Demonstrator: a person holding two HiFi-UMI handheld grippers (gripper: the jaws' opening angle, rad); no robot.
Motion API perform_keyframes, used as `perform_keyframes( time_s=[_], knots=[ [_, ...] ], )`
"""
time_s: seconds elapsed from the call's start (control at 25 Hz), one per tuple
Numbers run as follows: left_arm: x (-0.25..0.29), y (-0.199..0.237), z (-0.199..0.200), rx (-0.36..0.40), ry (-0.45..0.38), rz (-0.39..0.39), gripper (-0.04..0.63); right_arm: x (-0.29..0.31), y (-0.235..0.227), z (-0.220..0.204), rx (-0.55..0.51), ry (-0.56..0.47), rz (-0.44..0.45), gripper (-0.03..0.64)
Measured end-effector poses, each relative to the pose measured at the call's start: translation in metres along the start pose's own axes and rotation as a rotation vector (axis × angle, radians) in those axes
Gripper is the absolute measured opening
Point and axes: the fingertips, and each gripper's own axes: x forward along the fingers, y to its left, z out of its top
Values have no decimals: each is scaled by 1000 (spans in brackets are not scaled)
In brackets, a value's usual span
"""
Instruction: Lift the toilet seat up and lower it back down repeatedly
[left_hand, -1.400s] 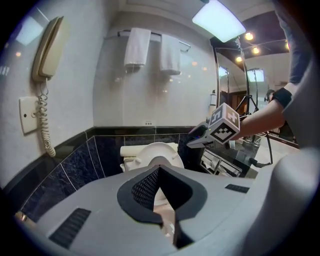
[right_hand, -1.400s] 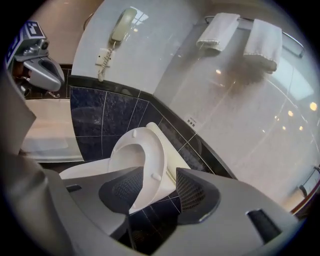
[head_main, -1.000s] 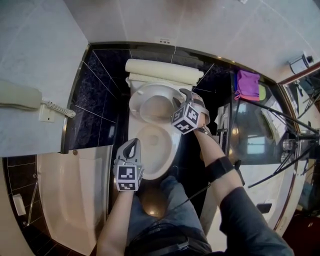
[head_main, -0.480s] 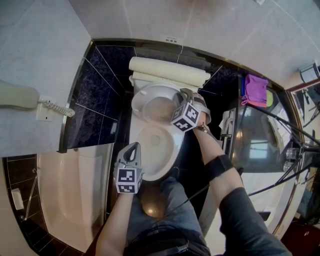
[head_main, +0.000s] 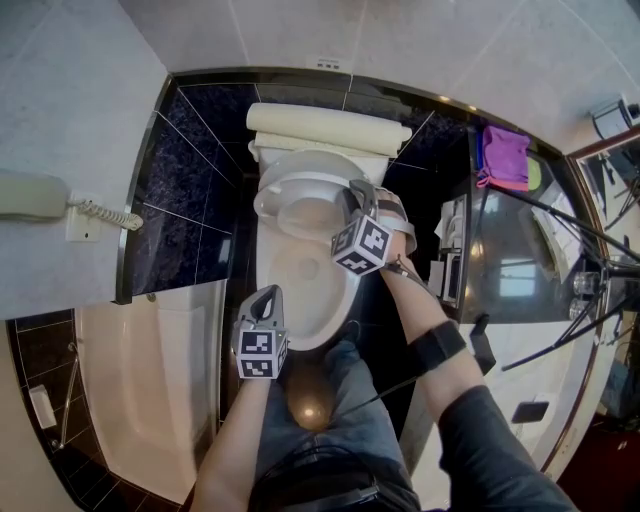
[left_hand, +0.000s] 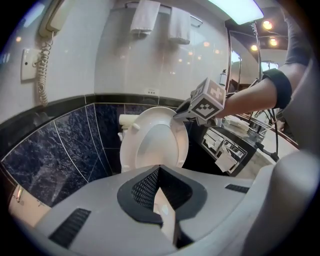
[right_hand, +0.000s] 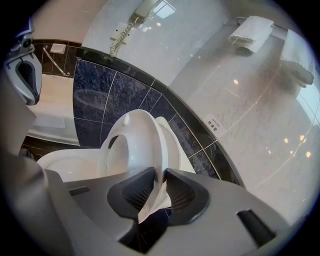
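Observation:
The white toilet seat (head_main: 272, 196) stands tilted up over the bowl (head_main: 316, 338), in front of the tank (head_main: 330, 128). My right gripper (head_main: 356, 196) is at the seat's right rim. In the right gripper view its jaws (right_hand: 159, 182) have just been closing and now pinch the thin edge of the seat (right_hand: 145, 140). My left gripper (head_main: 267, 296) hovers by the bowl's front left rim, apart from the seat. Its jaws (left_hand: 158, 170) meet at the tips with nothing held. From the left gripper view the raised seat (left_hand: 128, 149) and the right gripper (left_hand: 176, 116) show ahead.
A bathtub (head_main: 140, 390) lies left of the toilet and a wall phone (head_main: 40, 195) hangs above it. A dark counter (head_main: 510, 260) with a purple cloth (head_main: 500, 160) stands to the right. Towels (left_hand: 145, 17) hang on the wall. The person's knee (head_main: 310, 400) is just before the bowl.
The right gripper has shut on the seat's right rim and drawn slightly toward the bowl. The left gripper has sunk a little beside the bowl's front.

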Motion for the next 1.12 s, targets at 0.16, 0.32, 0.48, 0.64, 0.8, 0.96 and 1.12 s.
perform_keyframes(
  time_s=[0.16,0.32,0.48,0.64,0.8,0.96,1.12],
  knots=[
    [-5,-2,-13,0,20,-18,0,-26,24,-1,-8,-6,-11,91],
    [-2,6,-30,21,19,-17,0,-50,47,-1,3,-8,-44,87],
    [0,4,-42,24,26,-47,0,-75,77,-5,-7,-6,-57,86],
    [5,1,-51,32,34,-70,0,-96,110,-11,-32,3,-61,83],
    [12,-4,-58,40,33,-90,0,-114,146,-16,-69,11,-43,81],
    [18,-16,-64,39,29,-117,0,-130,180,-25,-120,28,-31,81],
    [18,-23,-71,50,22,-136,0,-142,217,-36,-149,54,-15,83]
  ],
)
